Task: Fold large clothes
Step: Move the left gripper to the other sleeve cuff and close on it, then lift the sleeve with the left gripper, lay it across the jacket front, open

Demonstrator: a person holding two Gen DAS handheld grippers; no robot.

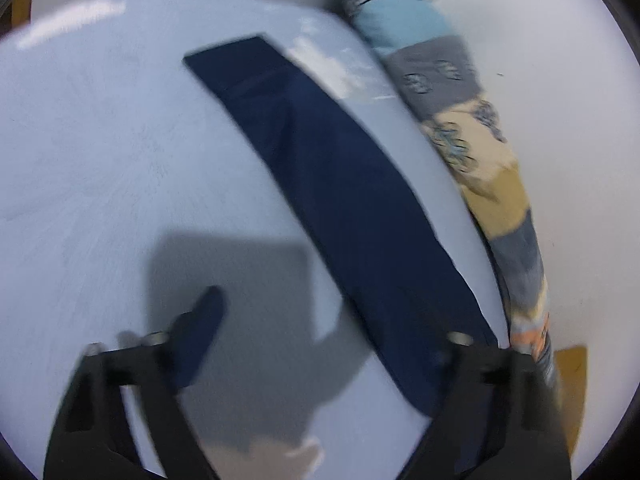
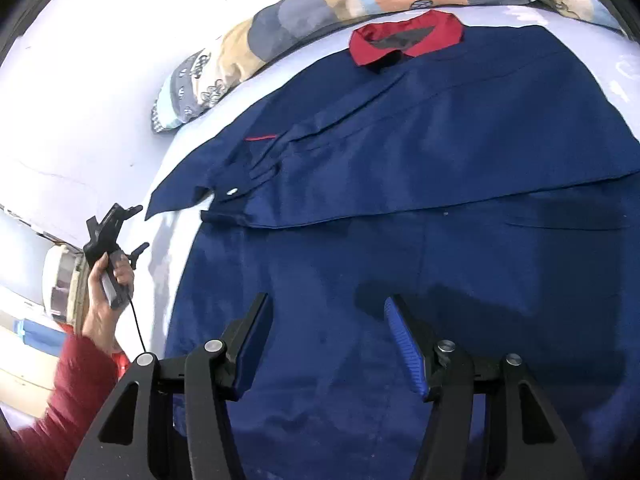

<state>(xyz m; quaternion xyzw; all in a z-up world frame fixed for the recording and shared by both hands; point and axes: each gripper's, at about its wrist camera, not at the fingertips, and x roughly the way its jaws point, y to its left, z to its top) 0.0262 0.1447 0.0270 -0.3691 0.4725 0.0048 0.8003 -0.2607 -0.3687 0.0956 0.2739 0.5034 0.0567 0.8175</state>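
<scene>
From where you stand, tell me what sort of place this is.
Probably a bedroom: a navy jacket with a red collar lies spread on a pale sheet, likely a bed, with a patchwork quilt bunched along its edge against a white wall.

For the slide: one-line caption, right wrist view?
Open right gripper above navy jacket with red collar; left gripper open beside the sleeve.

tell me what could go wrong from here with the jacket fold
1. The sleeve already folded across the navy jacket lies loose and could slide off when the hem is lifted.
2. The patchwork quilt touches the red collar edge and may snag it.
3. Both grippers, left gripper and right gripper, are open and hold nothing.
</scene>
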